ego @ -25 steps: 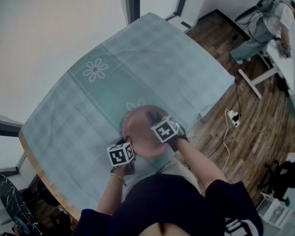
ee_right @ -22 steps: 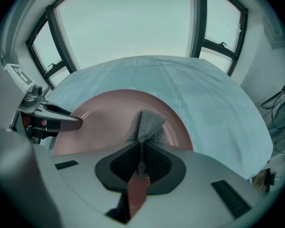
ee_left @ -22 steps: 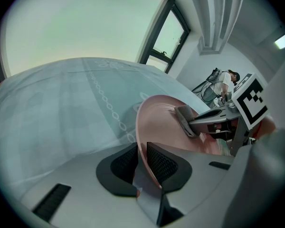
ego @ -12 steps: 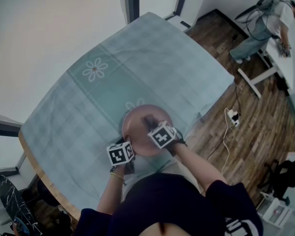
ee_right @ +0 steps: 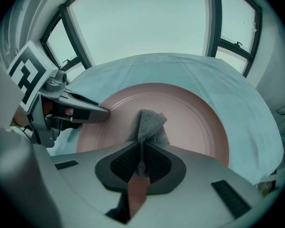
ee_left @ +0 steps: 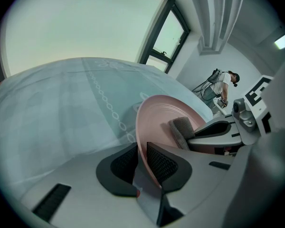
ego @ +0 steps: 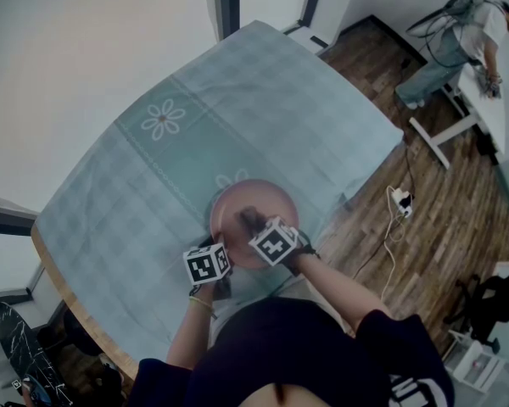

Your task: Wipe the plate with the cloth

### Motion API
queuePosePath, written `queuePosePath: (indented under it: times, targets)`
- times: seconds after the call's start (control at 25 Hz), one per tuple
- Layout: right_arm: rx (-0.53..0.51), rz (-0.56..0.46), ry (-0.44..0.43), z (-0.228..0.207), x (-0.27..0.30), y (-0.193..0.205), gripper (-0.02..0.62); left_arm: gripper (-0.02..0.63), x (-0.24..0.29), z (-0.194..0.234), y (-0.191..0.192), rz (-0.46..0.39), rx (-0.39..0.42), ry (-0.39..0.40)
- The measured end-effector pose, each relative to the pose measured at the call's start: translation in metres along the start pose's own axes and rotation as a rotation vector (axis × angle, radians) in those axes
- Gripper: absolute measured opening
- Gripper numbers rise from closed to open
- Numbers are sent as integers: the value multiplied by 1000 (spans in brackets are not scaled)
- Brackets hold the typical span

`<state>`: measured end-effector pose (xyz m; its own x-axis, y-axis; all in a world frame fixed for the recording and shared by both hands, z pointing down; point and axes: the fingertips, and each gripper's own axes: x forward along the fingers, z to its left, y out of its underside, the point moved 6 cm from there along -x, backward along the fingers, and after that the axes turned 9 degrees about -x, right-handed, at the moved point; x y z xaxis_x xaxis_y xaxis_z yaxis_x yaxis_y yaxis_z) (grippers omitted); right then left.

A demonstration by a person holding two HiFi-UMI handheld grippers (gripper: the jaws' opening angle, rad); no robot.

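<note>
Plate (ego: 263, 197), round, smooth and pink with a raised rim, lies on a checked tablecloth (ego: 237, 100) in the head view. Both forearms reach down to it, with the left gripper (ego: 214, 253) at the near-left rim and the right gripper (ego: 259, 227) over the middle. In the left gripper view, ribbed pads clamp the plate's rim, seen edge-on between them. In the right gripper view, narrow jaws pinch a grey knitted cloth (ee_right: 147, 125). Its bunched end lies on the plate's face, and the gripper points steeply down.
</note>
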<state>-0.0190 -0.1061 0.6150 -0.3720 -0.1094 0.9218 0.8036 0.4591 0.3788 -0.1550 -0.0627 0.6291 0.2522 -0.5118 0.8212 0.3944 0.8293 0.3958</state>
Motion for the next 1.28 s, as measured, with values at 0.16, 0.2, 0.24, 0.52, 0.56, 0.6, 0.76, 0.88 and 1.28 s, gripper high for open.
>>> queuePosePath:
  times: [0.16, 0.2, 0.24, 0.52, 0.56, 0.6, 0.76, 0.88, 1.28]
  targets:
    - [-17, 2, -39, 14, 1, 0, 32, 71, 0, -1, 0, 0, -2, 0]
    - [-21, -1, -47, 17, 1, 0, 32, 71, -1, -1, 0, 1, -3, 0]
    - [-26, -5, -54, 20, 1, -1, 32, 71, -1, 0, 0, 1, -3, 0]
    - [-49, -15, -107, 39, 3, -2, 32, 71, 0, 0, 0, 0, -6, 0]
    - [-52, -12, -116, 41, 3, -1, 32, 71, -1, -1, 0, 0, -6, 0]
    - [-55, -10, -123, 44, 4, -1, 32, 71, 0, -1, 0, 0, -6, 0]
    - [-56, -15, -159, 52, 5, -4, 32, 71, 0, 0, -1, -2, -6, -1]
    - [-65, -13, -173, 56, 6, -4, 32, 71, 0, -1, 0, -1, -8, -3]
    - [-57, -10, -248, 73, 9, -7, 32, 71, 0, -1, 0, -2, -13, -8]
